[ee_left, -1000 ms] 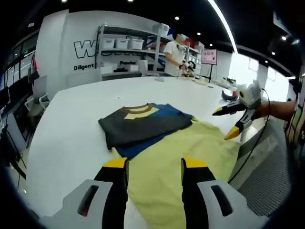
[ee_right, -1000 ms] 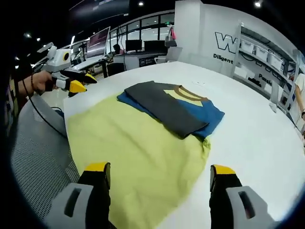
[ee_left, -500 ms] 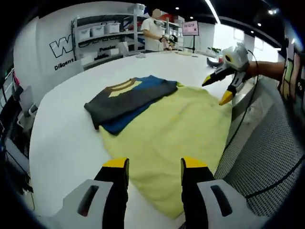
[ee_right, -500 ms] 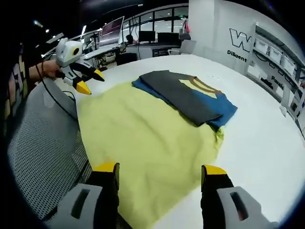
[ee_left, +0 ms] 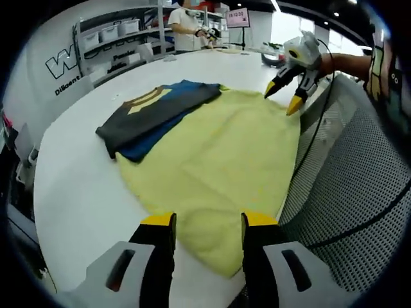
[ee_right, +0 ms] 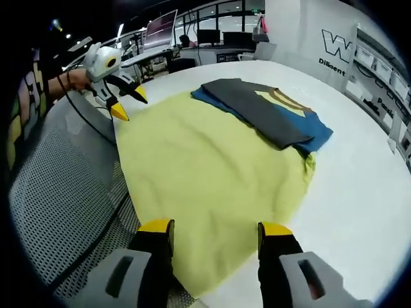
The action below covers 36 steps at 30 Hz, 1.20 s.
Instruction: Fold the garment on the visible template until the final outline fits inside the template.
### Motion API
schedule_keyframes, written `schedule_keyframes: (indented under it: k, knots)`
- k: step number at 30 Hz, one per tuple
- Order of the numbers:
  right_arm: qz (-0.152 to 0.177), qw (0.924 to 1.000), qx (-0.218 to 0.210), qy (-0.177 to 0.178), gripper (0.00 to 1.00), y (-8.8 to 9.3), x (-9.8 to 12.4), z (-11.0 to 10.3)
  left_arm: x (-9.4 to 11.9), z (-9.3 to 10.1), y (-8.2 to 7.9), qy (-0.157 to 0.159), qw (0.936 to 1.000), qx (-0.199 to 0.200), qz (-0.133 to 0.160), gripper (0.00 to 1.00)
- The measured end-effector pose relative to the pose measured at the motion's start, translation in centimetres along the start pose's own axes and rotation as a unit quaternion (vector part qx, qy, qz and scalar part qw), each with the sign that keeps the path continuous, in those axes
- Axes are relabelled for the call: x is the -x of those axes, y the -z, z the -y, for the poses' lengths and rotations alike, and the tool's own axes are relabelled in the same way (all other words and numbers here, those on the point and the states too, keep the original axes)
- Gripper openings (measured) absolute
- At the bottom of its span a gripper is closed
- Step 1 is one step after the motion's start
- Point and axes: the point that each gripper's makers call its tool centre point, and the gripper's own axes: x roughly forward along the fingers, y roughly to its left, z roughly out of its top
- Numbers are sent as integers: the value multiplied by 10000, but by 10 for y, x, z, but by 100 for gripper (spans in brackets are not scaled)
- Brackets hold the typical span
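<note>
Garment folded on template, nothing atop.

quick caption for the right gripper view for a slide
Open right gripper over the yellow cloth, folded garment at its far edge.

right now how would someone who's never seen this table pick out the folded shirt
Start at the big white table and find the wide yellow cloth spread over its near edge. At that cloth's far end lies the folded shirt, partly on the cloth and partly on the bare table. It is the one dark grey and blue piece, with a brown and yellow collar.
</note>
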Motion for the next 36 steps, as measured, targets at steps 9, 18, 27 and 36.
schedule_keyframes:
  k: [9,18,27,36]
  knots:
    - [-236,9996,114,-49,41,13,1,-1,0,5,7,99,9999,-61,-90,33]
    - [-381,9988,304,-8,39,16,-1,0,-2,7,14,153,9995,-100,-264,29]
    - [-623,9973,376,79,37,18,-2,0,-8,9,17,152,9987,-205,-433,25]
    - [-656,9975,209,181,35,16,-3,2,-8,13,17,150,9983,-229,-506,24]
